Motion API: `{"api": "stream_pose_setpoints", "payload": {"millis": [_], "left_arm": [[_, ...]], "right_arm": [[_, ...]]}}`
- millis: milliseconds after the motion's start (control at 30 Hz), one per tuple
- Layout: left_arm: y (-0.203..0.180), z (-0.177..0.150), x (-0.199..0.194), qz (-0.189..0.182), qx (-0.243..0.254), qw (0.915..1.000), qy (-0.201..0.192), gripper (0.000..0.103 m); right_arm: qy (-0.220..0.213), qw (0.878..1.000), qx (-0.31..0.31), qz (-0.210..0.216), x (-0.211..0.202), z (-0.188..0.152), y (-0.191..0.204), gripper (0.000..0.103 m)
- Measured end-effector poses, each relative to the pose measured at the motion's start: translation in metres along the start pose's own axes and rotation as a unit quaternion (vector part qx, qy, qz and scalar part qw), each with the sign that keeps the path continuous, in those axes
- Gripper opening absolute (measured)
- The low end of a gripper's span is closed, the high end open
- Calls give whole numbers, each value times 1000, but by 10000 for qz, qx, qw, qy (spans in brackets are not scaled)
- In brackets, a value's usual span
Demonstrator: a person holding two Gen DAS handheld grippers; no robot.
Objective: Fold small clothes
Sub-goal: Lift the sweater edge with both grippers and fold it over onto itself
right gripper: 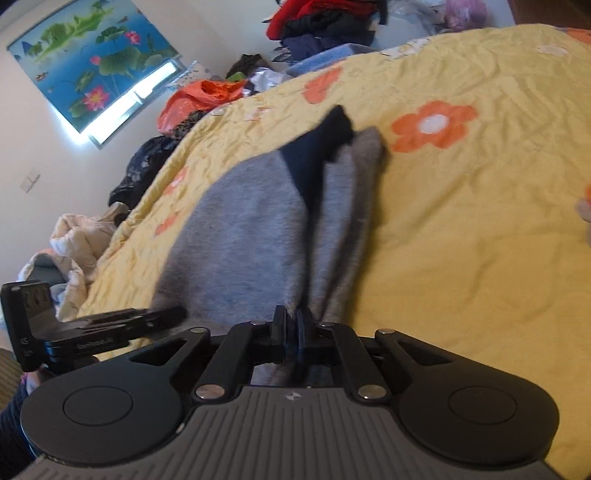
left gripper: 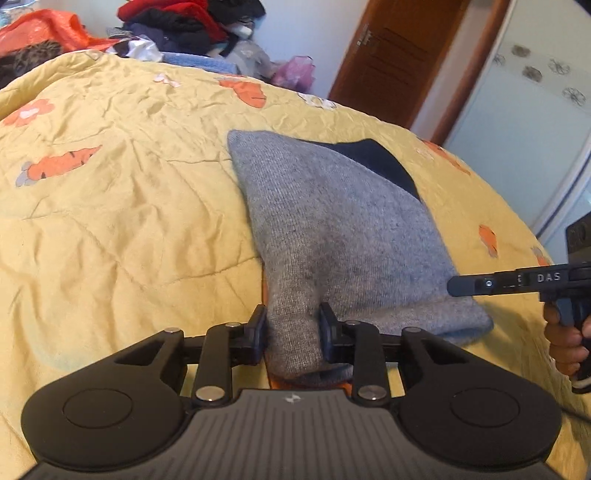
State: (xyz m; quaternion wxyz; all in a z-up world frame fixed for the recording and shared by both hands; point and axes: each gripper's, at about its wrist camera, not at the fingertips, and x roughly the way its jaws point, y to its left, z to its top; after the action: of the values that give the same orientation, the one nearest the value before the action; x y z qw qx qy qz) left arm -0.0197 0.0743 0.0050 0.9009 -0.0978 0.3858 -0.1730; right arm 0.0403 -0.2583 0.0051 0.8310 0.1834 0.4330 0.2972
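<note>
A small grey knit garment (left gripper: 332,229) with a dark navy part (left gripper: 384,162) lies on the yellow bedspread (left gripper: 110,206). My left gripper (left gripper: 293,328) holds a bunched near corner of it between its fingers. My right gripper (right gripper: 293,325) is shut on the garment's other near edge (right gripper: 332,229), where the cloth is pinched into a ridge. The grey garment (right gripper: 243,229) and its navy part (right gripper: 314,158) stretch away from me in the right wrist view. Each gripper shows in the other's view: the right (left gripper: 517,282), the left (right gripper: 110,325).
The bedspread has orange flower and carrot prints (right gripper: 432,125). A pile of red and dark clothes (left gripper: 184,22) lies beyond the bed's far edge. An orange bag (right gripper: 199,96) and more clothes line the left side. A brown door (left gripper: 395,59) stands at the back.
</note>
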Motion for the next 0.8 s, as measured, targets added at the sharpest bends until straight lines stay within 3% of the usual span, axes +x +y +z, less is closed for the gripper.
{"api": "stream_pose_setpoints", "payload": {"millis": [67,133,167,200,233,267,367,433,567,600,633,667,700,800], "left_arm": [[-1,1,-2,-96,-26,9999,16,34],[4,0,-7,-169,-290,9994,-44,52],[8,-1,-10,-194,-466,9987,-100,74],[14,-2,-14,-218,-682,9972,-197,85],[21,-3,-18,-300,-912,9950,-281,85],[29,-4,-19,-437,-1156,9920,-267,85],[49,-6,-16,-860,-1932,9772,-203,85],[52,-6,-12,-1128,-2193,9690,-174,85],[41,-7,3,-1613,-2344,9587,-64,83],[37,-6,5,-1580,-2292,9604,-59,80],[34,-4,6,-1538,-2235,9625,-1,73],[32,-3,9,-1430,-2196,9650,106,43],[31,-3,12,-1231,-2175,9679,254,17],[30,-4,6,-1062,-2087,9718,273,12]], "right_arm": [[-18,9997,123,187,-3,-5,-2,15],[-111,9991,266,312,-10,-7,1,30],[-177,9983,325,439,-15,-9,0,38],[-262,9973,399,555,-21,-9,-1,55],[-340,9966,461,595,-28,-10,-2,68],[-373,9968,482,524,-33,-10,-4,70],[-276,9979,538,214,-37,-9,-12,71],[-11,9975,687,185,-27,-10,-18,71],[219,9922,928,808,-10,-17,-14,71],[235,9912,967,875,-6,-17,-12,70],[255,9913,974,847,-4,-16,-10,61],[337,9921,950,741,-1,-16,-9,51],[465,9929,912,607,4,-16,-7,26],[419,9945,754,602,-1,-19,-3,25]]}}
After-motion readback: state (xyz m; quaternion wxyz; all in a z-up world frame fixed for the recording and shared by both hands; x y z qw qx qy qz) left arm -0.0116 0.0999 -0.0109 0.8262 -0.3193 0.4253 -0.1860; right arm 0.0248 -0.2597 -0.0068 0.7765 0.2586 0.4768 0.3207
